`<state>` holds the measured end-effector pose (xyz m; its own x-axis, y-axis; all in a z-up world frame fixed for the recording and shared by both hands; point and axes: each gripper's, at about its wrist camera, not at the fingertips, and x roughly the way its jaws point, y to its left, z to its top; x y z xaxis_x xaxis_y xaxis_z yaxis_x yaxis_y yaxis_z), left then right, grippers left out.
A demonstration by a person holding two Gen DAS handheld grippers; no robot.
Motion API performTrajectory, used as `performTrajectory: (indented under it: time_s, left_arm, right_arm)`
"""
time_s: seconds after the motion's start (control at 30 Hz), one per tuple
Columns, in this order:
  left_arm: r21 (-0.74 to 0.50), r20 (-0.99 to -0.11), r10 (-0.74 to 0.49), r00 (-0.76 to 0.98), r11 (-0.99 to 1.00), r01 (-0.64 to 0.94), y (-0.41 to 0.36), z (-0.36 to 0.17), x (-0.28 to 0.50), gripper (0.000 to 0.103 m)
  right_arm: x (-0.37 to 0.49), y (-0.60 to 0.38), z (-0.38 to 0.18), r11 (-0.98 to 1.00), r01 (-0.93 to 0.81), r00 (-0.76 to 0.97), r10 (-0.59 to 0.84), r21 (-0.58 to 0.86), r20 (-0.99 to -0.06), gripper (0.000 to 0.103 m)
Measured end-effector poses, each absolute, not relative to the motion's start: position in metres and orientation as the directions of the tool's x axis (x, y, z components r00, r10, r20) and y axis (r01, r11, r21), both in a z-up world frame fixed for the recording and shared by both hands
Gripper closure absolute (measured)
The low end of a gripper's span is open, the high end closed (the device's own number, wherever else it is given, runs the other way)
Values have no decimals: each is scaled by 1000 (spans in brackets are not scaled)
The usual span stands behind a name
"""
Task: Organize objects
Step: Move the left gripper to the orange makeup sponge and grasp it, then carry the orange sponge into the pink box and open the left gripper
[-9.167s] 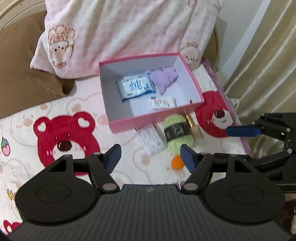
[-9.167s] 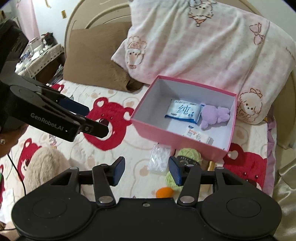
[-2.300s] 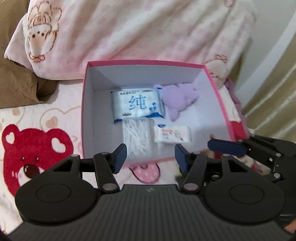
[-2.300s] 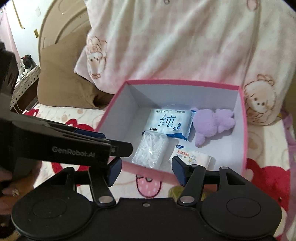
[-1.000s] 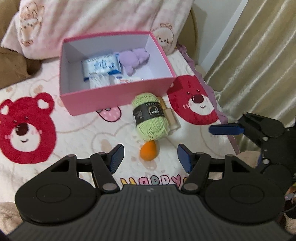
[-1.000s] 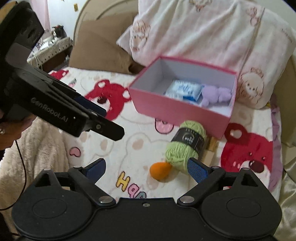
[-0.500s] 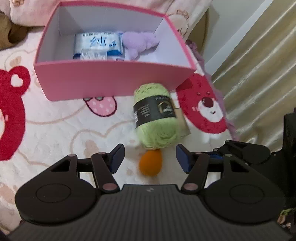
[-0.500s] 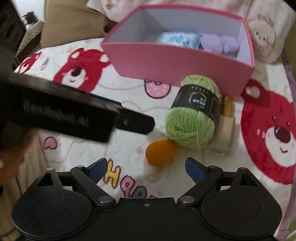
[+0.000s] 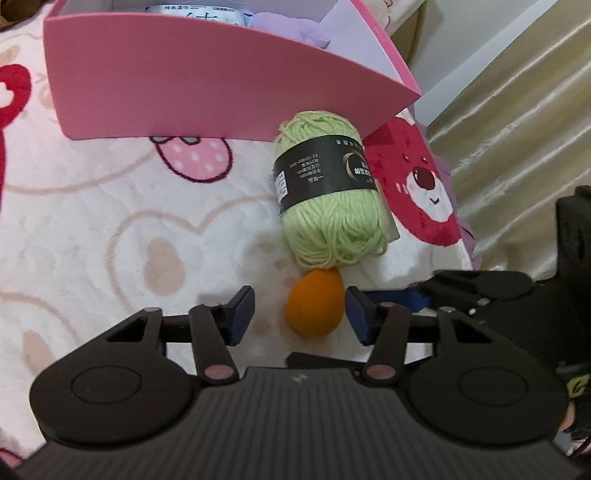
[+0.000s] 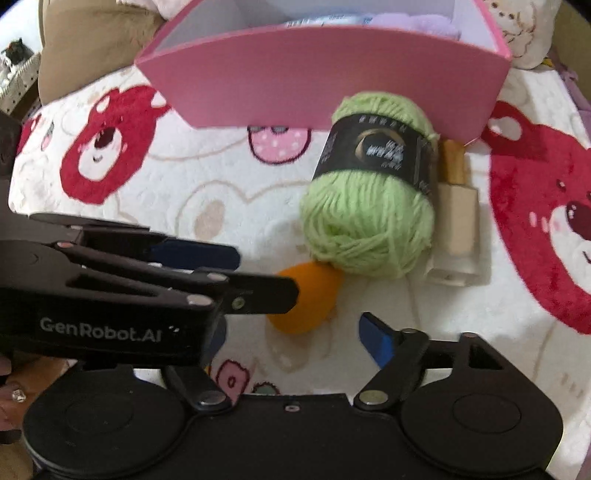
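The left tongs (image 9: pixel 300 314) stand wide over the bed's bear-print blanket (image 9: pixel 110 236), their blue pads on either side of the orange egg-shaped sponge (image 9: pixel 314 308); the right-hand pad sits just beside the sponge, the left-hand pad a little apart from it, and neither is seen pressing it. In the right wrist view the same left tongs (image 10: pixel 258 273) reach in from the left edge, their tip overlapping the orange sponge (image 10: pixel 314 295). The right tongs (image 10: pixel 295 339) are also spread wide and hold nothing; one blue pad shows clearly at the right, the other is mostly hidden behind the left tool. The sponge's narrow end touches the green yarn ball (image 9: pixel 328 199), which wears a black paper band and lies just in front of the pink box (image 9: pixel 207 88); a pale bottle with a gold cap (image 10: pixel 456 206) lies against the yarn's far side. Inside the box the top of a blue-and-white packet (image 9: pixel 195 13) and a purple plush toy (image 9: pixel 291 27) show above the near wall; a gold curtain (image 9: pixel 517 122) hangs at the right.
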<state>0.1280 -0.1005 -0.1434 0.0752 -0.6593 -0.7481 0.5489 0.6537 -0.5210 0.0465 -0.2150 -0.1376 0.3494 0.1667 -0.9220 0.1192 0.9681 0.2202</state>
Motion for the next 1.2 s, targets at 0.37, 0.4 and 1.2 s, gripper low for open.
performTrajectory:
  time_s: [0.37, 0.4, 1.2]
  left_arm:
    - [-558, -715, -697, 57, 617, 555, -107, -151, 122, 76]
    - [-562, -713, -699, 56, 617, 551, -106, -150, 122, 76]
    - [-493, -677, -713, 182, 623, 608, -58, -54, 89, 75]
  right_arm:
    - [52, -207, -145, 983, 89, 346, 123, 163, -930, 58]
    - [51, -206, -144, 983, 85, 353, 121, 160, -928, 58]
    - [8, -168, -59, 993, -115, 655, 105, 38, -748, 49]
